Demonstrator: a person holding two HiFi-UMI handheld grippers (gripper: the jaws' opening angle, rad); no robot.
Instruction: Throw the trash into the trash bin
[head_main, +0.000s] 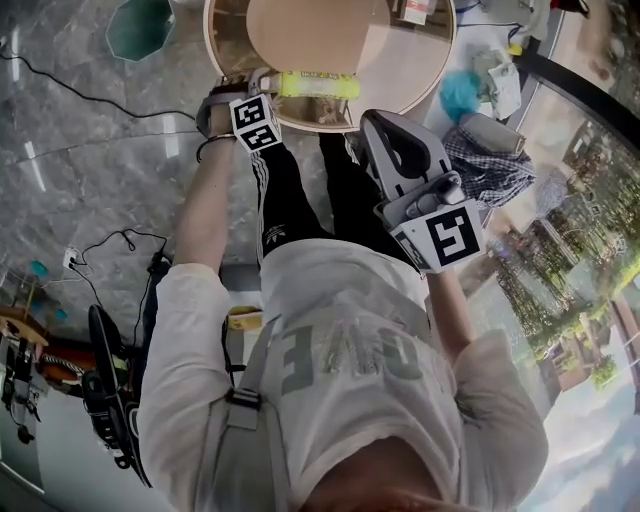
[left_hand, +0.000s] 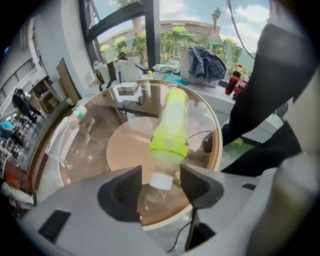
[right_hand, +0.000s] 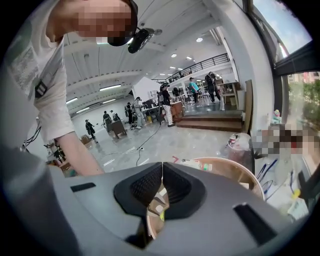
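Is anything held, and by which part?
Nothing held. The left gripper has jaws apart around the cap of the bottle; the right gripper is shut, empty.

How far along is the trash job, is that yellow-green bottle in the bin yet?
Nothing looks done: the clear plastic bottle with a yellow-green label lies on the round glass-topped table. In hand: the left tool is open, the bottle's white cap between its jaws, unclamped; the right tool is shut, empty. Left: grip, lift, carry to a bin.
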